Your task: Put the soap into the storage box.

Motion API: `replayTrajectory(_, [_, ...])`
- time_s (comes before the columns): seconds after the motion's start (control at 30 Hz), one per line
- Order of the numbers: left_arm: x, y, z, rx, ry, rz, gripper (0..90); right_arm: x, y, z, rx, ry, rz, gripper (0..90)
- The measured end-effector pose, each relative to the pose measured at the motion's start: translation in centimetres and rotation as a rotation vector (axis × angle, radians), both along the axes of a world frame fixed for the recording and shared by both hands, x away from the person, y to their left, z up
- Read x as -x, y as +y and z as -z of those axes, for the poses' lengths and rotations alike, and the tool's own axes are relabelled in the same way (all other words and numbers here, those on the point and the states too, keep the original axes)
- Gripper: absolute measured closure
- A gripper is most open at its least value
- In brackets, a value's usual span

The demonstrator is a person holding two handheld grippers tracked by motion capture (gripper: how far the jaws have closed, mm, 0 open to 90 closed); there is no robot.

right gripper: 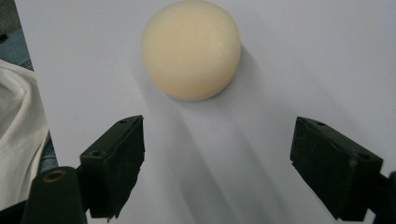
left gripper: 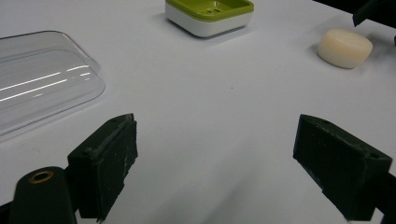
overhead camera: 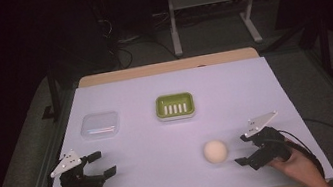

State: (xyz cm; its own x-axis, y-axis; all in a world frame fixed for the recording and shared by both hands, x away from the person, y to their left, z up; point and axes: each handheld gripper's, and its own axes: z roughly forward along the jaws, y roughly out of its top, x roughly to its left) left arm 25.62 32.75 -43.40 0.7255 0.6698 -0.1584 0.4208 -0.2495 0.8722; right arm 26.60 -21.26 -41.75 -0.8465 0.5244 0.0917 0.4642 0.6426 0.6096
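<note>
- Two grippers, both with jaws spread wide and empty: right gripper (overhead camera: 248, 148) at lower right, left gripper (overhead camera: 96, 166) at lower left.
- Round cream soap bar (overhead camera: 215, 151) lies just left of the right gripper, lower centre.
- Advised approach: centre the bar between the jaws, lower them to its sides, then close gently.
- Likely destination: green soap dish (overhead camera: 174, 106), centre.

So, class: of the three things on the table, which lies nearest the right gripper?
The round cream soap, just left of the right gripper. The green soap dish and clear lid lie farther back.
</note>
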Motion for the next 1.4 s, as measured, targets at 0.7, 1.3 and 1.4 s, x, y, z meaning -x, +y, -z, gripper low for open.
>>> replayTrajectory(0.7, [0.1,0.2,-0.1,0.004,-0.004,-0.007,13.2,-1.9,4.0,-0.7,0.054,-0.011,-0.112,14.3])
replayTrajectory(1.3, [0.1,0.2,-0.1,0.002,-0.006,-0.007,13.1,-2.8,6.9,0.2,0.131,0.01,-0.162,14.1])
replayTrajectory(1.4, [0.0,0.2,-0.1,0.003,-0.004,-0.006,13.2,-2.9,7.2,0.3,0.137,0.006,-0.179,14.3])
